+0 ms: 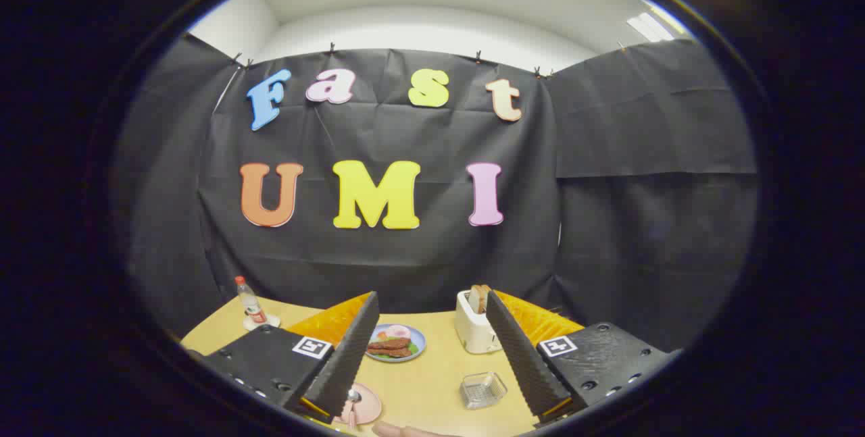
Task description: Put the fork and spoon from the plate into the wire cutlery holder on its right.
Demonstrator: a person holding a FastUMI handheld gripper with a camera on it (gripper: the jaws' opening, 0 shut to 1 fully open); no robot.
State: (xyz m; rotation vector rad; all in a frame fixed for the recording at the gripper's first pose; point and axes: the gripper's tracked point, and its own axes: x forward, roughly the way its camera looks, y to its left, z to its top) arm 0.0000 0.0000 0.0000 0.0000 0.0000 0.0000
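My gripper is held well above the wooden table, its two dark fingers spread wide apart with nothing between them. Below and near the left finger lies a pink plate with a spoon resting on it; the finger hides part of the plate, and I cannot make out the fork. To the plate's right, close to the right finger, stands the small wire cutlery holder, which looks empty.
A blue plate of food sits farther back between the fingers. A white toaster with bread stands by the right finger. A small bottle on a coaster is at the far left. A person's hand shows at the table's near edge.
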